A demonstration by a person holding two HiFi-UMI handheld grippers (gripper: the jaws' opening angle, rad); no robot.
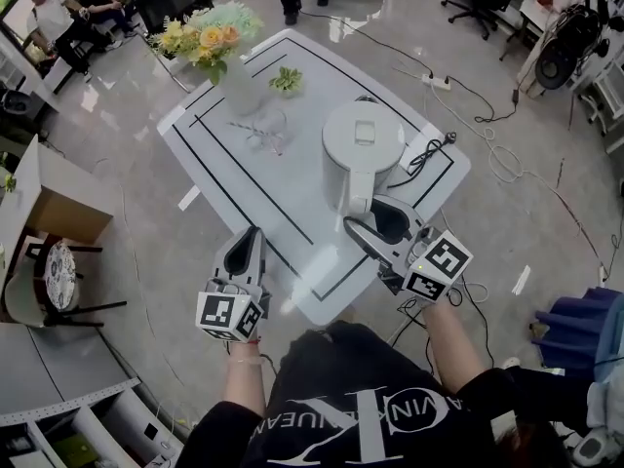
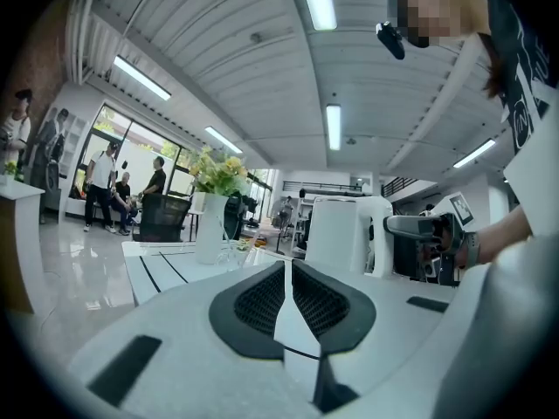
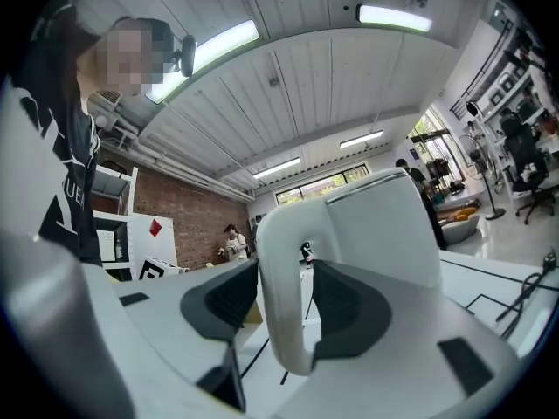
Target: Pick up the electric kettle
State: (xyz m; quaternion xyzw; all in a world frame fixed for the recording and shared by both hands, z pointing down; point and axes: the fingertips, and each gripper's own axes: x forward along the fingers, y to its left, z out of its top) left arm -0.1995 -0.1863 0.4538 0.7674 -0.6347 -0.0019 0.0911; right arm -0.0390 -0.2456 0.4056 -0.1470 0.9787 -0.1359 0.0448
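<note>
White electric kettle [image 1: 363,136] stands upright on the white counter [image 1: 283,198], about mid-counter, handle [image 1: 359,199] facing the person. Lid on.

Right gripper [image 1: 376,214] is level at the near side of the kettle, jaws spread wide on either side of the handle. In the right gripper view the handle [image 3: 281,308] stands between the pads; there is a clear gap on the left pad [image 3: 223,299], and the right pad sits close behind the handle. Released, not clamping. Kettle not lifted.

Left gripper [image 1: 255,234] is over the near counter edge, left of the kettle and apart from it. Jaws clenched together with nothing in them; the left gripper view shows the tips meeting. From there the kettle [image 2: 336,234] shows ahead and to the right.

A black cord [image 1: 421,156] lies coiled on the counter just right of the kettle. A white vase of flowers [image 1: 234,84] and a small green plant [image 1: 286,80] stand at the far end, well apart from the kettle.
</note>
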